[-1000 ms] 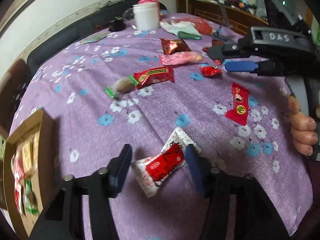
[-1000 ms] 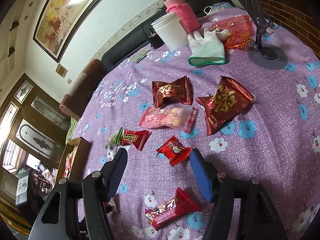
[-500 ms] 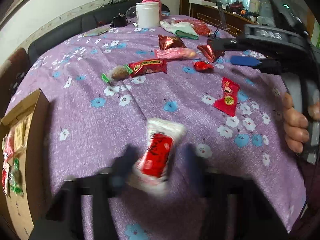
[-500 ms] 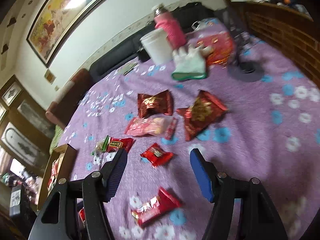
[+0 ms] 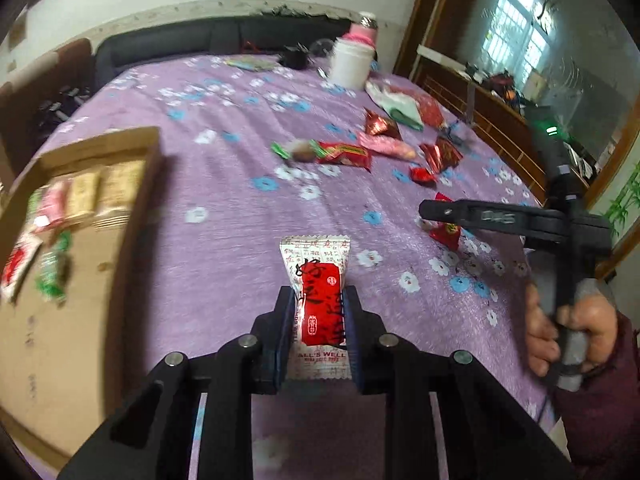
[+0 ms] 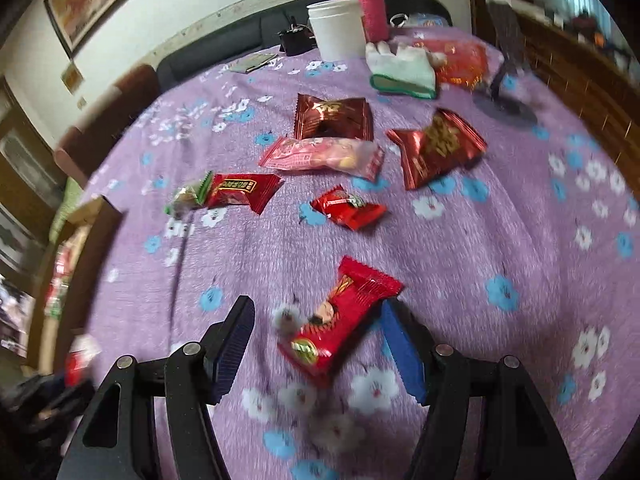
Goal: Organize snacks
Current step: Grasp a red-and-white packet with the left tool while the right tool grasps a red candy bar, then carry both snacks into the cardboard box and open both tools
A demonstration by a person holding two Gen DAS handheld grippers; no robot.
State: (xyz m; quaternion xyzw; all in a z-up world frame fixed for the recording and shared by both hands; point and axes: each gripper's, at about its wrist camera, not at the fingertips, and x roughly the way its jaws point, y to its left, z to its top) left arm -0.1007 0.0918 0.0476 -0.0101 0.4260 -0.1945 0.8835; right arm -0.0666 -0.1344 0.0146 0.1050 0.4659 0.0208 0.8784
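Left wrist only: cardboard box [image 5: 80, 240] contents

black two-finger left gripper [image 5: 318, 312], angular linkage arms with round silver screws at the joints, dark blue ribbed pads [image 5: 282, 336] inside the fingers. same build on the right gripper [image 6: 320, 344]: black frame, silver screws, brighter blue ribbed pads [image 6: 402, 354]. from the left wrist view, long black bar with pale embossed lettering, grey handle, green indicator light above. dark red sleeve [image 5: 600, 408] at the right hand [image 5: 568, 332].
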